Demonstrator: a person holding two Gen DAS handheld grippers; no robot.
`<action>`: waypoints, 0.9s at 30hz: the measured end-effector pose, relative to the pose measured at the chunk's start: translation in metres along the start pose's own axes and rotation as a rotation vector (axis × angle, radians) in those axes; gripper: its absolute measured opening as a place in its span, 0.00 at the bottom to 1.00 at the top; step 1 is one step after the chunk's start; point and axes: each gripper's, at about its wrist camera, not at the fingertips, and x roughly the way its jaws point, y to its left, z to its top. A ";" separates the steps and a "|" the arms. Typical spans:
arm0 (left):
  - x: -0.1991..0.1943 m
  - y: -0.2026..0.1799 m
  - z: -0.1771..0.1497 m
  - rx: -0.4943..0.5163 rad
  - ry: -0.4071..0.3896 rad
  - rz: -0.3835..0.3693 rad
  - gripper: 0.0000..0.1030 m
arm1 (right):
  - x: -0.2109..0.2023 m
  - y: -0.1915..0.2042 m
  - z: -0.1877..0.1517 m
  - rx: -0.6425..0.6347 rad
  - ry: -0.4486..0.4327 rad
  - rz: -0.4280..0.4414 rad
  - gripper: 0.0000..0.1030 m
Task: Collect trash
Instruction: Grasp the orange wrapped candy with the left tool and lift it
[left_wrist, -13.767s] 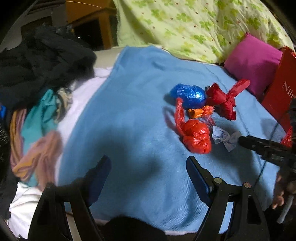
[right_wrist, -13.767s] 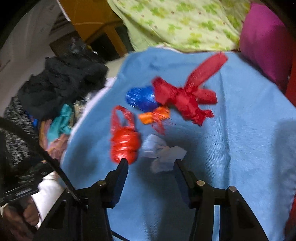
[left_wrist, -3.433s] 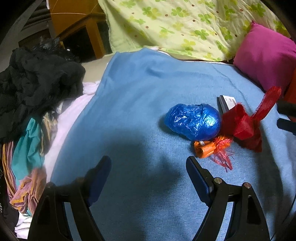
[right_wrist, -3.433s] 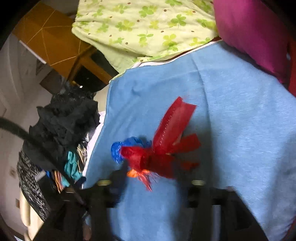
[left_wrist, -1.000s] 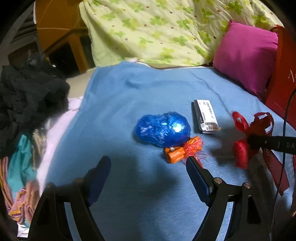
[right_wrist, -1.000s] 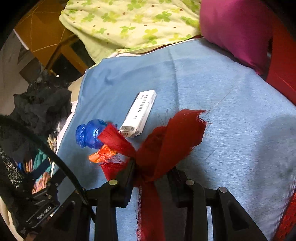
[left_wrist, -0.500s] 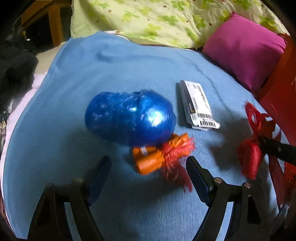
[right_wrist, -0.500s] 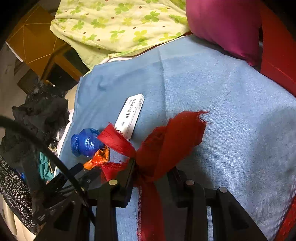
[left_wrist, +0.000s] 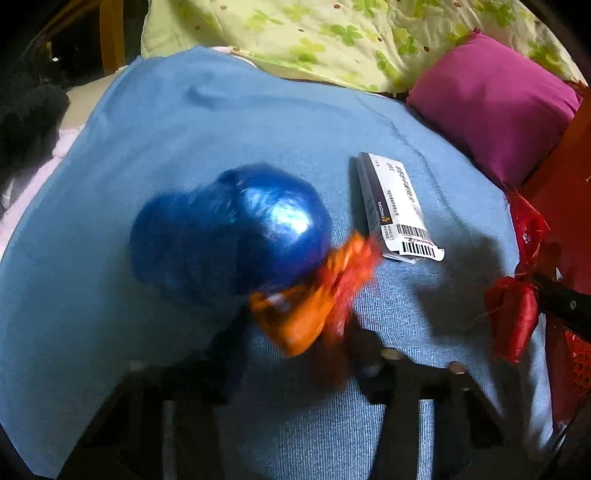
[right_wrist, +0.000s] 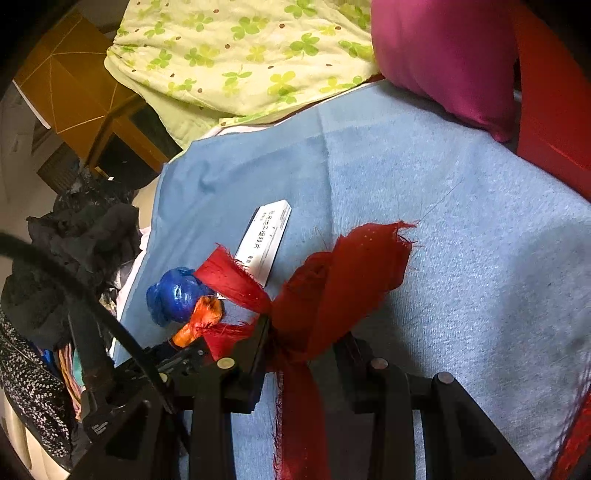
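Note:
In the left wrist view my left gripper (left_wrist: 299, 350) is closing, its blurred jaws pressing on a crumpled orange wrapper (left_wrist: 295, 317) on the blue blanket (left_wrist: 184, 122). A shiny blue foil ball (left_wrist: 229, 232) lies against the wrapper, just beyond it. A white barcoded box (left_wrist: 395, 210) lies further right. My right gripper (right_wrist: 299, 347) is shut on a frayed red ribbon bow (right_wrist: 351, 266), held just above the blanket (right_wrist: 461, 240). The right wrist view also shows the orange wrapper (right_wrist: 201, 321), the blue ball (right_wrist: 173, 295) and the box (right_wrist: 266, 240).
A magenta pillow (left_wrist: 491, 103) and a green clover quilt (left_wrist: 332, 33) lie at the far end. A red bag (left_wrist: 569, 206) stands on the right. A heap of dark and coloured clothes (right_wrist: 74, 251) borders the blanket's left side, beside a wooden cabinet (right_wrist: 74, 92).
My left gripper dropped toward the orange wrapper and blue ball, and its jaws closed from wide apart onto the wrapper. The right gripper kept still with the red ribbon.

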 end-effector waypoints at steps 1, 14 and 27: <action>-0.001 0.000 0.000 -0.001 -0.002 -0.002 0.36 | -0.001 0.001 0.000 -0.006 -0.004 -0.003 0.34; -0.038 -0.016 -0.026 0.051 -0.011 -0.040 0.25 | -0.012 0.006 0.001 -0.035 -0.038 0.006 0.34; -0.060 -0.020 -0.041 0.104 -0.011 -0.016 0.77 | 0.003 0.000 0.000 -0.026 0.025 -0.047 0.34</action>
